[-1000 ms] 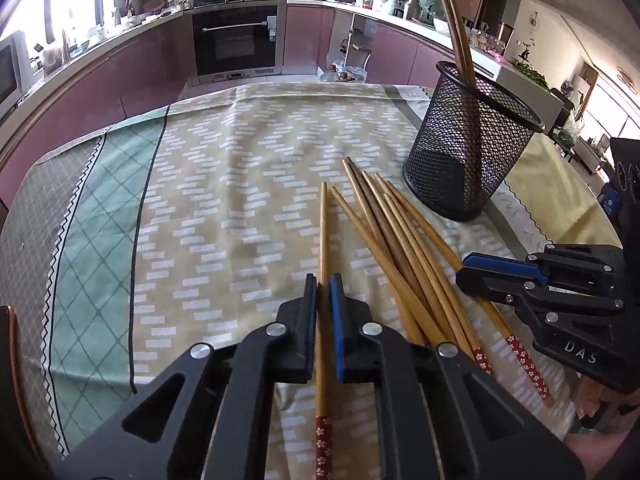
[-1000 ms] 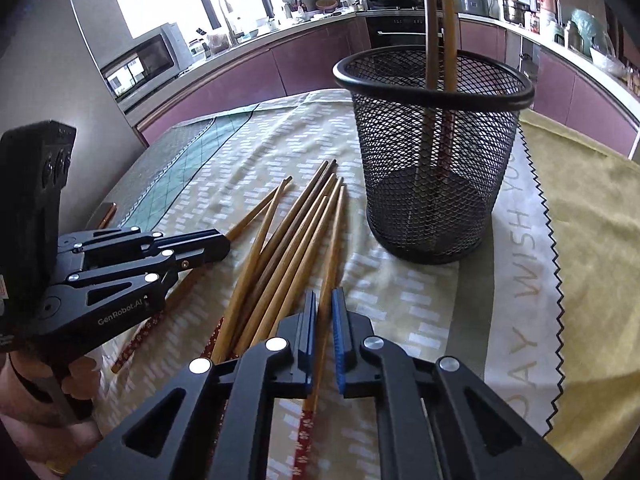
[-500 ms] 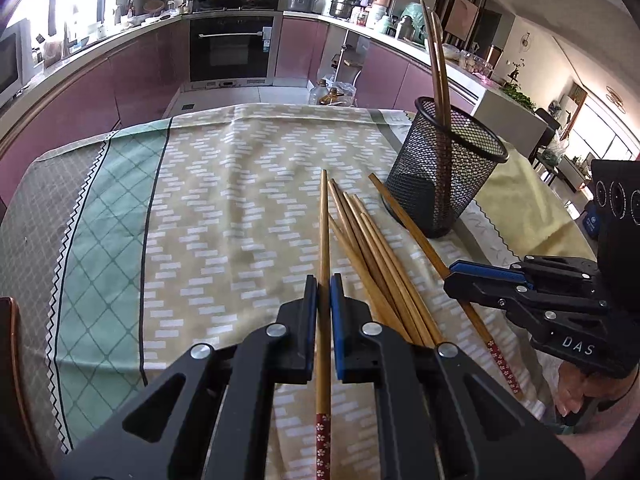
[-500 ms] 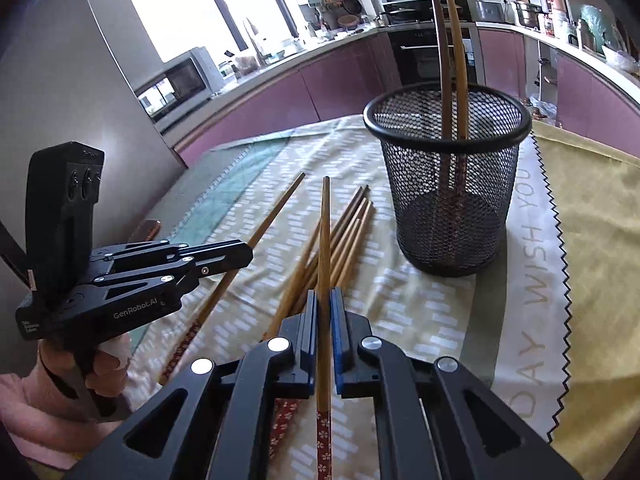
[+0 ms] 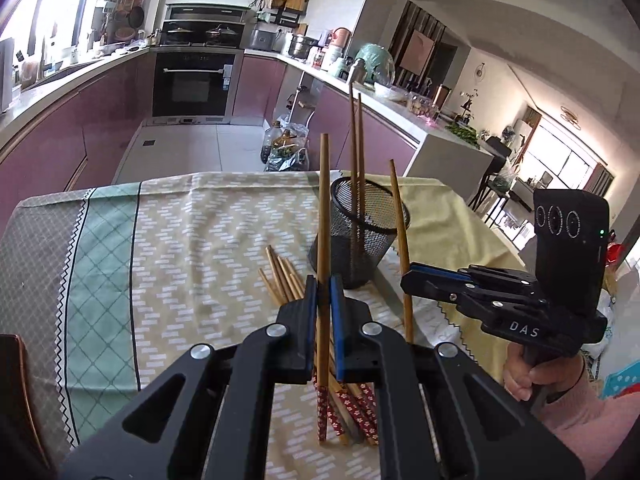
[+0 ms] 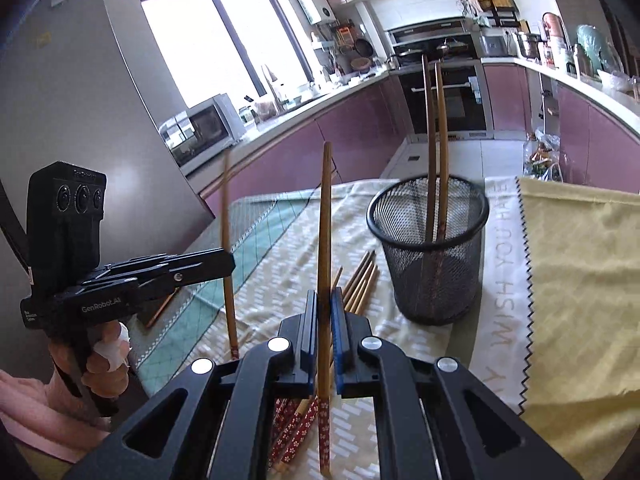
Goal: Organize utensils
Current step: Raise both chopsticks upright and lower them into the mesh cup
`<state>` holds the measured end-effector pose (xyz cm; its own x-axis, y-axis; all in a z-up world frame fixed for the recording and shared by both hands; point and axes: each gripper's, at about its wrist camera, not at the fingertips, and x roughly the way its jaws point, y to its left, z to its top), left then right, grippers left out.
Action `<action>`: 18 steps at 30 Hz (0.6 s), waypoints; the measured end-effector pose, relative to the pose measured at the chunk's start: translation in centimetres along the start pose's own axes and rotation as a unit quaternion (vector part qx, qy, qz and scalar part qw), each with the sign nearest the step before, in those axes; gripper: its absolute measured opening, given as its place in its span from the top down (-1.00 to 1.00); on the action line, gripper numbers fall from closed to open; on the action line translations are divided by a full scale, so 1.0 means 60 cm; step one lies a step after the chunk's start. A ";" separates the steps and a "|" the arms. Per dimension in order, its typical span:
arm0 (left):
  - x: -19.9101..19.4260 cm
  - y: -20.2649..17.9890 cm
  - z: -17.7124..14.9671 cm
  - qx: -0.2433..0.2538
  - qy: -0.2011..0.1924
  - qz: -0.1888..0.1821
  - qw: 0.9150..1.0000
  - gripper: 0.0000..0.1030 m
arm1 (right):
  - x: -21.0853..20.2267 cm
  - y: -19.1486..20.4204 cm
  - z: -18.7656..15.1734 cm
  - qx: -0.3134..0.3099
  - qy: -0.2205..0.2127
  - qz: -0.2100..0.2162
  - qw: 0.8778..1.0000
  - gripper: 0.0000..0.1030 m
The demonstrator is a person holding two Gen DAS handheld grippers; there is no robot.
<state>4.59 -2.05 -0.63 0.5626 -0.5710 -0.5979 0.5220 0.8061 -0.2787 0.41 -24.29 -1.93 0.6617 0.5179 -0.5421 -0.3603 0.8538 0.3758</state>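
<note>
Wooden chopstick with red flowered end clamped upright in left tool; a second one pinched likewise in right tool. Black wire-mesh holder just beyond both tools, slightly nearer the right, two sticks already inside. Remaining loose chopsticks lying on the cloth-covered bench beside the holder's base.

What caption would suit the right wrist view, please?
Right tongs shut on a chopstick, raised beside the mesh holder.
</note>
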 end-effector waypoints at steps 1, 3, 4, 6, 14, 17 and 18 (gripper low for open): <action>-0.008 -0.004 0.005 0.002 -0.006 -0.006 1.000 0.86 | -0.007 -0.001 0.003 -0.001 -0.007 0.001 1.000 0.89; -0.023 -0.010 0.016 0.004 -0.017 -0.017 1.000 0.86 | -0.019 -0.004 0.009 -0.003 -0.020 0.001 1.000 0.89; -0.030 -0.013 0.020 0.004 -0.022 -0.023 0.999 0.86 | -0.023 -0.005 0.012 -0.003 -0.024 0.002 1.000 0.89; -0.043 -0.020 0.030 0.009 -0.035 -0.026 0.999 0.86 | -0.031 -0.007 0.019 -0.005 -0.034 0.003 0.999 0.89; -0.050 -0.034 0.082 0.015 -0.070 -0.029 0.997 0.86 | -0.060 -0.009 0.065 -0.022 -0.066 -0.003 0.998 0.89; -0.049 -0.042 0.107 0.019 -0.082 -0.038 0.996 0.86 | -0.072 -0.006 0.087 -0.033 -0.081 -0.011 0.996 0.89; -0.049 -0.047 0.116 0.024 -0.087 -0.037 0.995 0.86 | -0.077 -0.008 0.094 -0.035 -0.086 -0.013 0.996 0.89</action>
<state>5.92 -3.74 7.18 0.6219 -0.6508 -0.4356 0.5937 0.7545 -0.2796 1.22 -27.38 4.62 0.7720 0.4845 -0.4114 -0.3835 0.8712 0.3065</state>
